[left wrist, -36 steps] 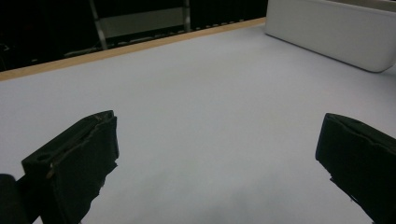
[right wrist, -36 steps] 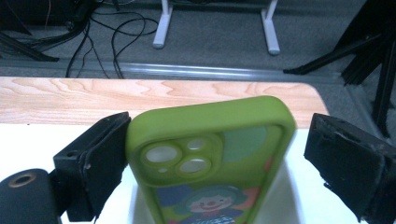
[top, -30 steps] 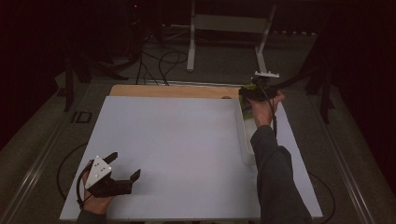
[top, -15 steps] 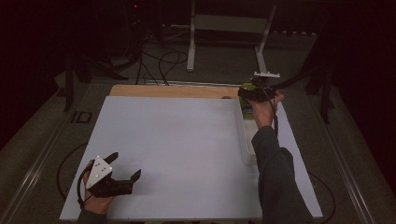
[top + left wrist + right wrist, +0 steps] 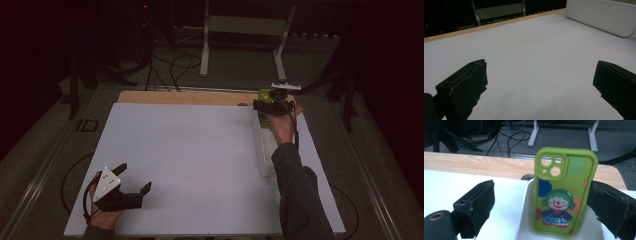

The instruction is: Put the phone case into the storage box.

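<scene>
The right hand-held gripper point(image 5: 541, 207) is gaping around an upright green phone case point(image 5: 564, 192) in a white tray point(image 5: 522, 220); the left hand-held gripper point(image 5: 541, 87) is resting spread over the bench point(image 5: 531, 57).

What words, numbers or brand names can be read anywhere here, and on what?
There are none to read. The green phone case standing in the white tray between the right gripper jaws bears only a clown picture and coloured spots, no lettering. The white table is blank.

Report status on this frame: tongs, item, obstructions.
Left tongs open, idle on table. Right tongs open around upright green clown-print phone case in white rectangular tray; contact unclear. Nothing in the way.
</scene>
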{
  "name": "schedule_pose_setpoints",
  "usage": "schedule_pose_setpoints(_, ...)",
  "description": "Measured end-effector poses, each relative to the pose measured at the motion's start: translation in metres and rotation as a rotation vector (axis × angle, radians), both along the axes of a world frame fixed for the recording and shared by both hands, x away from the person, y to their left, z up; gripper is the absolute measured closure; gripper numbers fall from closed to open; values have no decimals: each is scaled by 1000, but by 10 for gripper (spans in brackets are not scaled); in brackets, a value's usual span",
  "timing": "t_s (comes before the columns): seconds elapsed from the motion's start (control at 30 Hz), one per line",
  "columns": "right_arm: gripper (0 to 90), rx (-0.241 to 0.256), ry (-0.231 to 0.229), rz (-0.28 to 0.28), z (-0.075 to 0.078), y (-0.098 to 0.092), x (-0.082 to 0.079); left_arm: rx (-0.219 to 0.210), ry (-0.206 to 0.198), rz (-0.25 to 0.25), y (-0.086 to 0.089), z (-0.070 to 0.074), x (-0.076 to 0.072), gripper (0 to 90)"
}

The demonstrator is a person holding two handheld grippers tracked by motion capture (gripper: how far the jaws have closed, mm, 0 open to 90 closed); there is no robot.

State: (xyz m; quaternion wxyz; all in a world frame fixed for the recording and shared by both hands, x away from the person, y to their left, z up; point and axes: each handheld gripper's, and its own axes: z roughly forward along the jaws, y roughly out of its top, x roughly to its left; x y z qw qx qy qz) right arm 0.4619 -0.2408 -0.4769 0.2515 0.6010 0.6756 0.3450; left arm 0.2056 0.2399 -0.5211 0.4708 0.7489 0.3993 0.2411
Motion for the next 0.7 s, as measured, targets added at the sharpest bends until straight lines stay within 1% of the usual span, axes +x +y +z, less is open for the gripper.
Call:
schedule_pose_setpoints(0.07,78,13,6,4,-1,-2,-3,-2,0,0,0,0,0,0)
schedule_pose_setpoints(0.2,79,15,10,31,0,-4,-9,2,4,-1,-1,-1,1,0)
schedule_pose_setpoints(0.27,80,25,11,51,0,-3,-13,2,5,-3,-1,-1,1,0)
schedule_pose_setpoints(0.37,80,10,15,94,1,0,-20,1,5,-2,-1,-1,1,0)
schedule_pose_setpoints(0.43,84,11,14,119,2,2,-24,0,5,-1,-1,-1,1,0)
schedule_pose_setpoints(0.53,87,13,28,148,4,6,-30,1,4,-4,-2,-1,1,0)
schedule_pose_setpoints(0.6,88,2,27,166,5,9,-34,1,4,-3,-2,-1,1,0)
schedule_pose_setpoints(0.7,90,6,23,190,8,13,-40,2,4,-3,-2,-1,1,0)
